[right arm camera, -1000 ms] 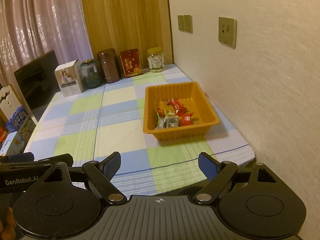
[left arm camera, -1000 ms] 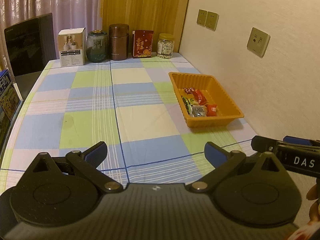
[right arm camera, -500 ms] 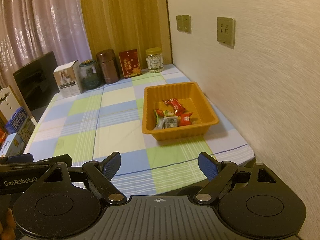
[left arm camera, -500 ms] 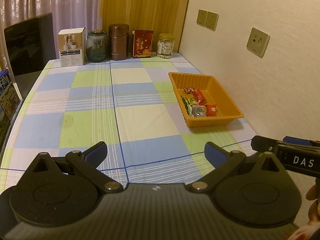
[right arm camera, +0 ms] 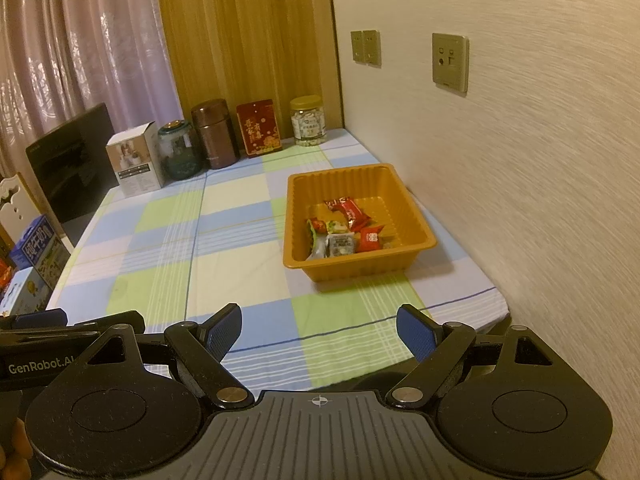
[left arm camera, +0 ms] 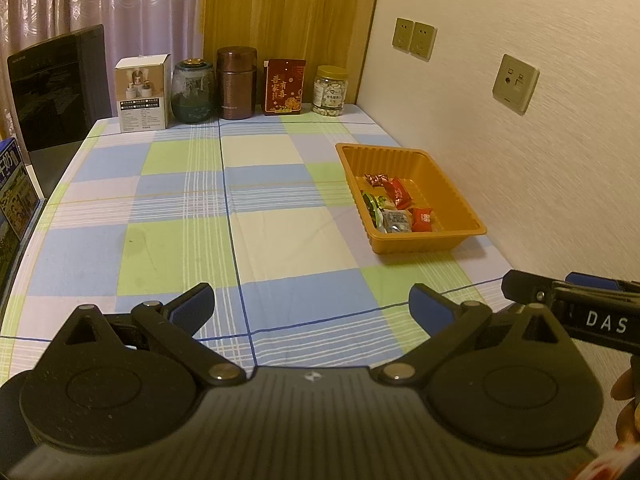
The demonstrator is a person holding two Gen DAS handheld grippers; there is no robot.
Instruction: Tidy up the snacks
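We see a checked tablecloth (right arm camera: 224, 248) with an orange plastic tray (right arm camera: 416, 220) right of centre in the right wrist view. Small wrapped snacks (right arm camera: 344, 232) lie loosely in its near half.

Our left gripper (left arm camera: 312, 304) and right gripper (right arm camera: 320, 328) sit low in their own frames, short of the tray. Both have jaws spread wide with nothing between them.

We judge the snacks light, with thin, crinkly, slippery wrappers that are soft to squeeze. Each is best pinched across its padded middle, not by a twisted end. The tray looks thin and flexible, and likely to slide if nudged.

Compared with a second ago, nothing has shifted: grippers, tray and snacks sit where they were.
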